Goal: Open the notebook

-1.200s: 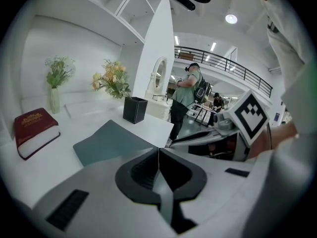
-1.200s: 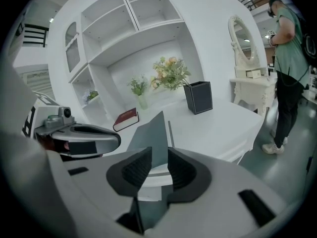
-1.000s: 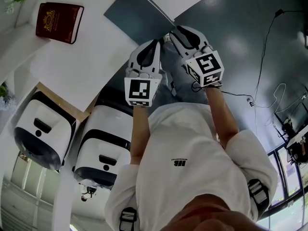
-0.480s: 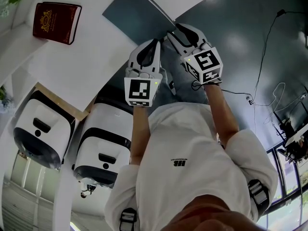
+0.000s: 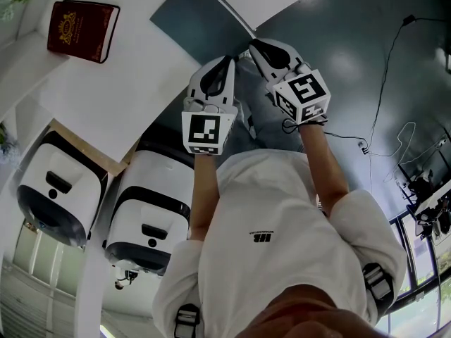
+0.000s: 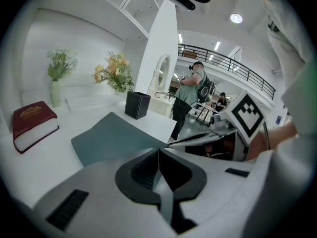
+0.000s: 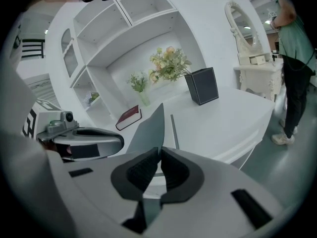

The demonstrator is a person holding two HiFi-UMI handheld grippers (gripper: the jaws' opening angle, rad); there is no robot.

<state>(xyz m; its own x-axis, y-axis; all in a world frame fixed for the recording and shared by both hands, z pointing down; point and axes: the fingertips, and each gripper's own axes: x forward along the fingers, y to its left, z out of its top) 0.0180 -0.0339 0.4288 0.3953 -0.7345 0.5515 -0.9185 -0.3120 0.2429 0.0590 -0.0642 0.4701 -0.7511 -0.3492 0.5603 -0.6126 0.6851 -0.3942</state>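
Observation:
A dark teal notebook [image 5: 201, 20] lies on the white table [image 5: 127, 83], its near corner at the table's edge. My left gripper [image 5: 227, 60] is shut on that near edge; the teal cover [image 6: 114, 138] spreads out just beyond its jaws. My right gripper [image 5: 255, 46] is beside it on the right, and its jaws are closing on a thin grey-teal sheet of the notebook [image 7: 151, 125] that stands up on edge from between the pads. Each gripper shows in the other's view: the right gripper [image 6: 218, 133], the left gripper [image 7: 84, 140].
A red book [image 5: 81, 30] lies at the table's far left. A black box [image 6: 136, 104] with flowers and a pale vase [image 6: 54, 93] stand at the back. White machines [image 5: 60, 189] sit under the table. Cables [image 5: 380, 83] cross the dark floor. A person [image 6: 190, 90] stands beyond the table.
The right gripper's marker cube has tilted slightly and its tip has shifted a little at the notebook's corner. The left gripper and the notebook stay put.

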